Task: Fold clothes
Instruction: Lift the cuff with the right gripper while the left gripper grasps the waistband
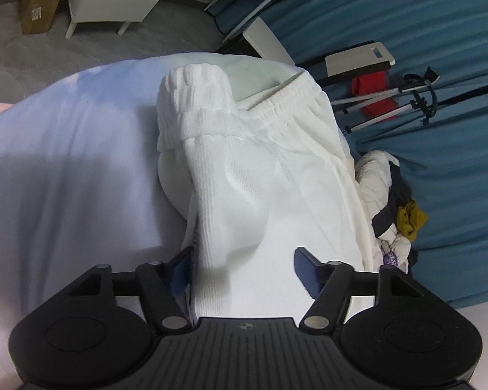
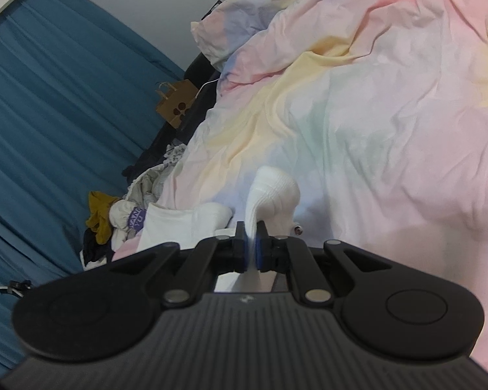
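White ribbed fabric of the garment fills the space between my left gripper fingers, whose blue pads stand wide apart; whether they actually press on the cloth I cannot tell. From the left wrist view, the garment stretches away from the gripper across the pastel bedsheet, with an elastic waistband at the far end and a ribbed cuff folded beside it. My right gripper has its jaws nearly closed, pinching a thin fold of the same white garment, which rises just beyond the pads. A pile of mixed clothes lies to the near left at the bed's edge, against the blue curtain. A brown paper bag sits farther left.
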{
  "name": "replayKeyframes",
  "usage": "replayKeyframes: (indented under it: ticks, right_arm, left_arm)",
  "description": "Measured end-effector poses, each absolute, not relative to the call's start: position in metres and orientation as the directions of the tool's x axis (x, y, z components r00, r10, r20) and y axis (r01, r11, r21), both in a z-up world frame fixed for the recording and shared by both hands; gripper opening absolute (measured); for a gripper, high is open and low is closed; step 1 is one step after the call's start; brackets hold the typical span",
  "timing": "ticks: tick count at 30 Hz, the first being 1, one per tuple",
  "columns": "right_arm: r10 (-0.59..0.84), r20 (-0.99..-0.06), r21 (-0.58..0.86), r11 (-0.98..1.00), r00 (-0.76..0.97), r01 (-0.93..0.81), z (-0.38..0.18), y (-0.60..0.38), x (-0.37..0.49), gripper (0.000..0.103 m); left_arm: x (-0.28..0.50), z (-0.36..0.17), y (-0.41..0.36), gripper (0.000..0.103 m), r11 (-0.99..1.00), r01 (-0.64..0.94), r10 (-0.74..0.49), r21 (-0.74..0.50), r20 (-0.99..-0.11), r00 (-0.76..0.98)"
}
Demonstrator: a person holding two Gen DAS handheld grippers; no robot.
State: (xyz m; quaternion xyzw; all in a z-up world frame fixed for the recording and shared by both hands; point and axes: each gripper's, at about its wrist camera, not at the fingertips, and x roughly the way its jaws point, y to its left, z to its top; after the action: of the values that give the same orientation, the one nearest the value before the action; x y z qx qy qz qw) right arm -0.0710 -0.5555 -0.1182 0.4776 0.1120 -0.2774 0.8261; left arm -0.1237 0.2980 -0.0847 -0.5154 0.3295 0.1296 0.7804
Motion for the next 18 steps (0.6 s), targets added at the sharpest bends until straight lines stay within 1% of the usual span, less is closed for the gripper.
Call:
replayKeyframes:
  ticks: [1,2,4,5,7,11,16,18]
  right_arm:
    - [-0.356,-0.452,0.723,0.391,0.818,0.57,-0.118,-0.555,-0.071,0.008]
    - [-0.361,-0.45,0.722,0.391,0.817,0.571,-0.118,-0.554,-0.072,0.008]
    - [-0.371,-0.445,0.722,0.39,0.815,0.572,-0.117,-0.553,-0.075,0.008]
    - [-0.377,-0.442,0.722,0.39,0.814,0.572,-0.117,-0.552,-0.076,0.007]
    - [-0.401,-0.432,0.732,0.367,0.808,0.574,-0.116,-0.549,-0.083,0.007]
    - [-0.443,-0.4,0.741,0.359,0.802,0.567,-0.109,-0.546,-0.094,0.006]
    - [-0.528,-0.303,0.727,0.41,0.793,0.551,-0.086,-0.547,-0.113,0.006]
    - [-0.529,-0.315,0.723,0.404,0.788,0.56,-0.086,-0.549,-0.112,0.006]
  left_arm:
    - [-0.123,-0.087,0.3,0.05,0.431,-0.545,-0.138,-0.719,-0.65,0.748]
    - [-0.123,-0.089,0.301,0.043,0.426,-0.551,-0.14,-0.718,-0.653,0.744]
    - [-0.126,-0.092,0.306,0.019,0.416,-0.558,-0.143,-0.718,-0.658,0.739]
    - [-0.127,-0.093,0.309,0.015,0.412,-0.56,-0.145,-0.719,-0.658,0.739]
    - [-0.129,-0.093,0.312,0.01,0.418,-0.541,-0.147,-0.73,-0.642,0.752]
    - [-0.136,-0.08,0.31,0.008,0.465,-0.488,-0.13,-0.739,-0.602,0.788]
    - [-0.153,-0.065,0.31,0.008,0.429,-0.389,-0.144,-0.815,-0.487,0.862]
    - [-0.156,-0.066,0.312,0.007,0.41,-0.385,-0.145,-0.827,-0.476,0.868]
